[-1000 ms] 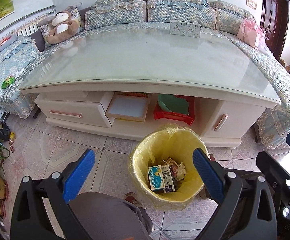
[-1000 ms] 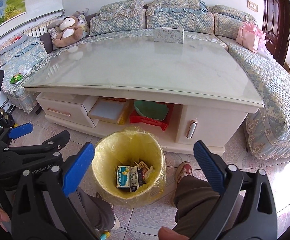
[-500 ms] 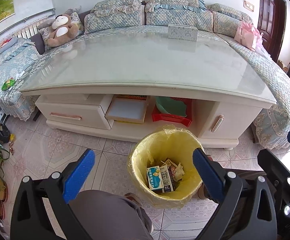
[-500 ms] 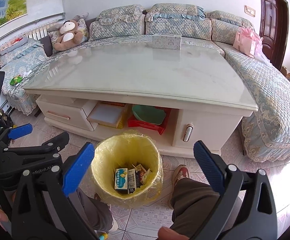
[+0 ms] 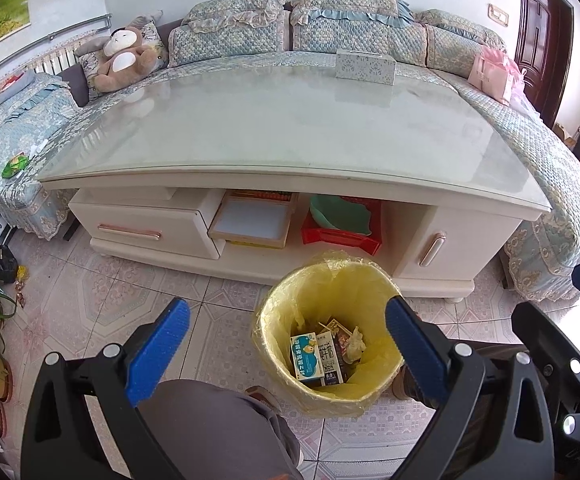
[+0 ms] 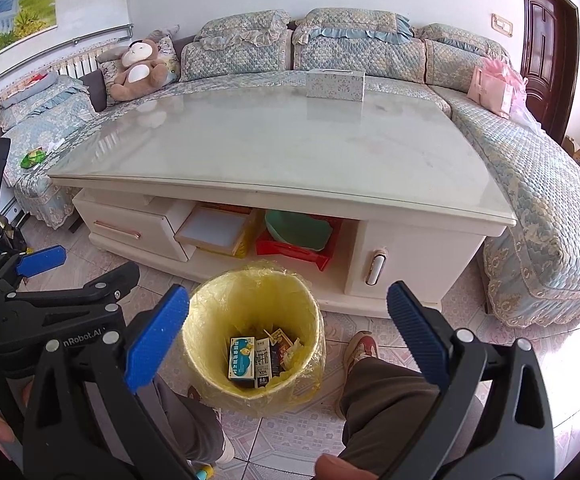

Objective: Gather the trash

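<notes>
Between both empty, wide-apart tongs [image 5: 286, 334] [image 6: 288, 330]: yellow-bagged round bin [image 5: 274, 320] holding light, crushable cardboard cartons [image 5: 307, 356]; best pinched across flat sides.

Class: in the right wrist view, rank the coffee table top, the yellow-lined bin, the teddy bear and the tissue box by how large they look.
1. coffee table top
2. yellow-lined bin, though it is nearest the camera
3. and 4. teddy bear and tissue box look alike; not ranked.
</notes>
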### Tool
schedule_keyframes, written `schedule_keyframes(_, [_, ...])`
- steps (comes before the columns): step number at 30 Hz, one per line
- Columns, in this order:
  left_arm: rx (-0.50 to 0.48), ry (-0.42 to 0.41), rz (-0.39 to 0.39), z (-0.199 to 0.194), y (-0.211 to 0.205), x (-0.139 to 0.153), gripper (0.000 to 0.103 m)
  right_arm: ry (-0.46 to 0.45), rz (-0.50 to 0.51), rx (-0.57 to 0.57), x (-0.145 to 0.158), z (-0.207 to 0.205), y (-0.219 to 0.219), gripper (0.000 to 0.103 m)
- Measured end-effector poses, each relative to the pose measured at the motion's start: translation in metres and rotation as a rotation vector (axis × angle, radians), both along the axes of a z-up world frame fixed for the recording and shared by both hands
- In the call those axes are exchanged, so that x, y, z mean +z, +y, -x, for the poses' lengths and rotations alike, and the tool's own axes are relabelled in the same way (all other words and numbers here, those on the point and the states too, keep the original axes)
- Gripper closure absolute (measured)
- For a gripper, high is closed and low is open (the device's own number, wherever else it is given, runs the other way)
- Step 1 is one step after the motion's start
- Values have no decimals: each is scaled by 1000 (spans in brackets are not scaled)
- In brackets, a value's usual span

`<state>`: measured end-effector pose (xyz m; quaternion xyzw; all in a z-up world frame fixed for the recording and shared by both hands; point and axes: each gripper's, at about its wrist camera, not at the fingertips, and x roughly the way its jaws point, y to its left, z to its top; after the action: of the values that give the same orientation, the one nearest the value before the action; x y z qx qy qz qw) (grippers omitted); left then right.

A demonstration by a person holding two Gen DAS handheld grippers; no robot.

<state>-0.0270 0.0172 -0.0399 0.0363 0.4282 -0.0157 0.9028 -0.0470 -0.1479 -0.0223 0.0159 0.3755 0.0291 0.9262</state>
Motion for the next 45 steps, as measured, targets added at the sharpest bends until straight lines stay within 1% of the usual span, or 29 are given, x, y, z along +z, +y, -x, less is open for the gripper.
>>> schedule_keyframes(25, [-4, -9, 2, 0, 0, 4, 7, -6, 7, 4, 2, 0, 1, 6])
schedule_keyframes(45, [-5, 5, 2, 0, 1, 1, 7, 9, 2, 10, -3, 0, 0, 6])
